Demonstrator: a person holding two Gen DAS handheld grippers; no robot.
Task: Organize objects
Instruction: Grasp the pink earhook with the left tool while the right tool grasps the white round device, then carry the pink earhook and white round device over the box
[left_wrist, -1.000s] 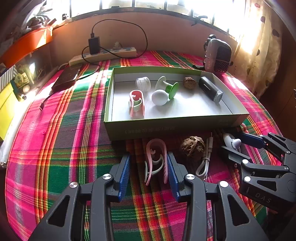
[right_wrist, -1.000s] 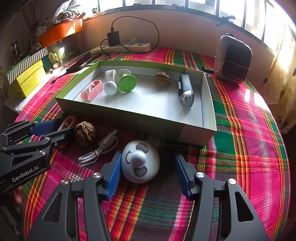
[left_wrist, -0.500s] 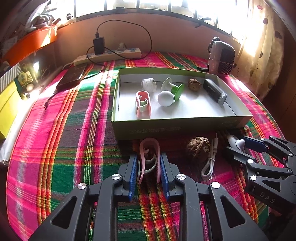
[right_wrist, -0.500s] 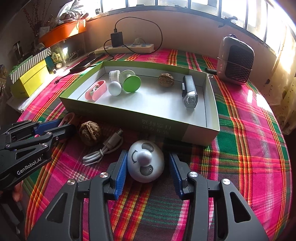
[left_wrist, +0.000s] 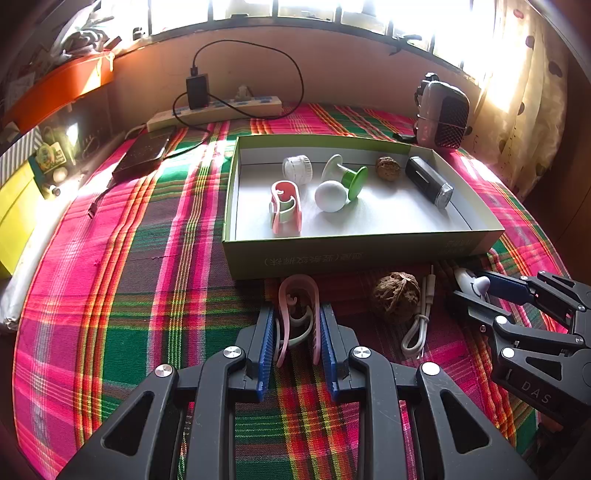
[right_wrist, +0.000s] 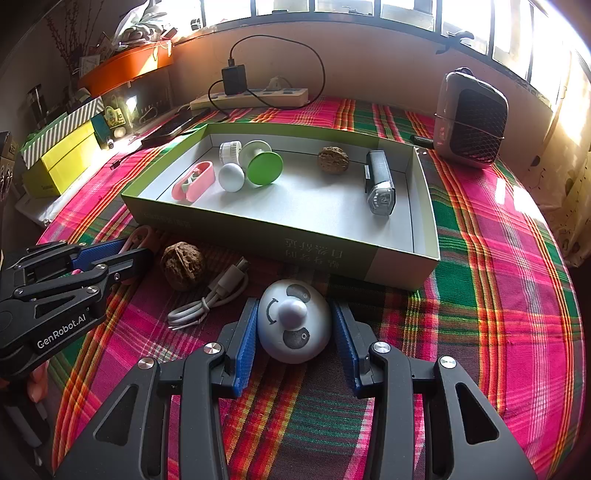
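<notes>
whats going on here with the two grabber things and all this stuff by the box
A person is tidying small items into a shallow green cardboard box on a plaid cloth. The left tongs are closed on a pink plastic clip lying just in front of the box, and the right tongs are clamped around a white panda-faced round gadget. Both items are on the cloth, not lifted yet. A brown walnut and a coiled white cable lie loose between them.
</notes>
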